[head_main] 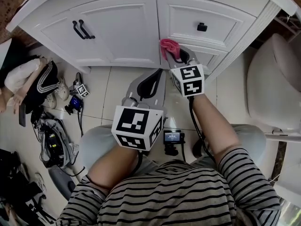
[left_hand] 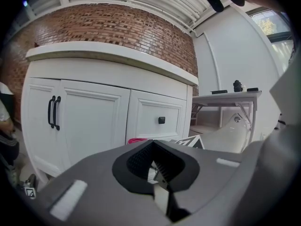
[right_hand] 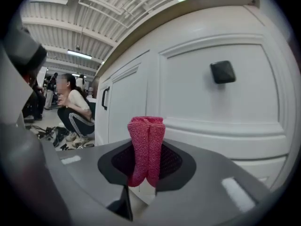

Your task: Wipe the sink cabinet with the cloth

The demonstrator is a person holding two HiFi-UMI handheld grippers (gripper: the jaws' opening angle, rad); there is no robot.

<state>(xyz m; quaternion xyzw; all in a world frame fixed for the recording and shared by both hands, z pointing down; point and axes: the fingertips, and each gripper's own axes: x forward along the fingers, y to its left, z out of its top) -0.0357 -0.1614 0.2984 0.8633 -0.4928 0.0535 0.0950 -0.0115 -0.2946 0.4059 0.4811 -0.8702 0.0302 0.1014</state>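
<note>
Here the right gripper (head_main: 178, 58) is clamped tight on the folded pink cloth (head_main: 168, 46), which sticks out past the jaws, so cloth, not gripper, would meet the white sink cabinet (head_main: 123, 29) by its right drawer. The left gripper (head_main: 148, 83) hangs back, jaws together and empty, probably just kept clear.

The head view looks steeply down at the cabinet (head_main: 127, 27) along the frame's top. Both gripper views sit low, facing it, the right one much nearer; all three share the drawer knob (head_main: 201, 27).
</note>
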